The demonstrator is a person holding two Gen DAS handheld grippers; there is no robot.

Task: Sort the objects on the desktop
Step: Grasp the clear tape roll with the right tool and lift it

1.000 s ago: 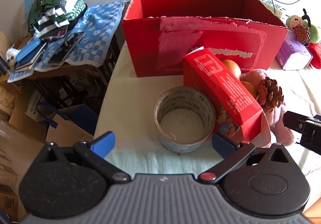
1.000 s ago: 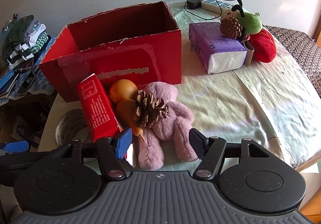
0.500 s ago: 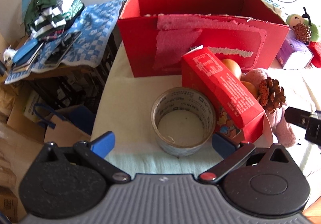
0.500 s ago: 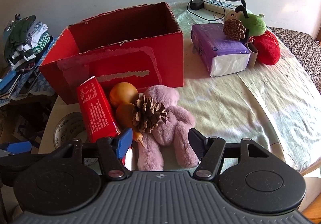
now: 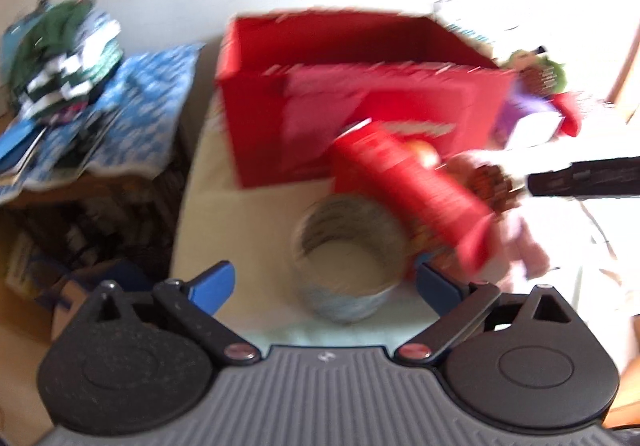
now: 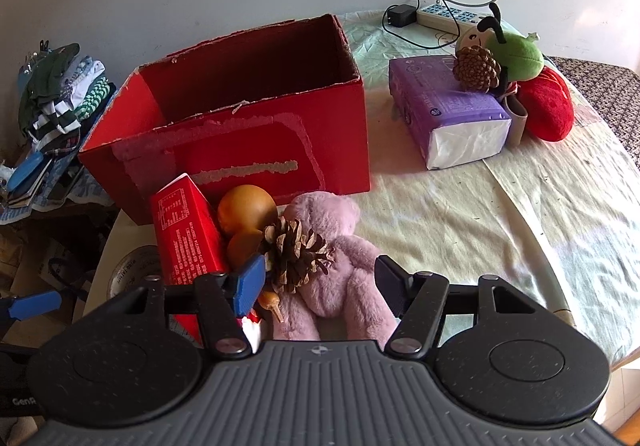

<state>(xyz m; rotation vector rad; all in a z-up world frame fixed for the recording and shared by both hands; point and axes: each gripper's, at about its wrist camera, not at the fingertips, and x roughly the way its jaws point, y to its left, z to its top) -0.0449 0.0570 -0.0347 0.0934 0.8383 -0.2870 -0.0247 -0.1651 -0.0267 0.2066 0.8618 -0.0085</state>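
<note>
Ahead of the right tongs (image 6: 320, 282), whose fingers were matt black plastic with blue pads, a fuzzy pink plush bear (image 6: 336, 270) lay on the desk's (image 6: 460, 214) creased, matt pale cloth, with a rough, woody pine cone (image 6: 294, 254) on it. Beyond them stood a big red cardboard box (image 6: 248, 126), its front scuffed where the paper skin had torn away, and just left of the tongs were a printed red carton (image 6: 182, 230) and smooth, slightly glossy orange fruit (image 6: 246, 208). Far to the right ahead lay a glossy purple plastic tissue pack (image 6: 448, 114); between the left tongs (image 5: 326, 282) sat a shiny tape roll (image 5: 348, 258), blurred.
</note>
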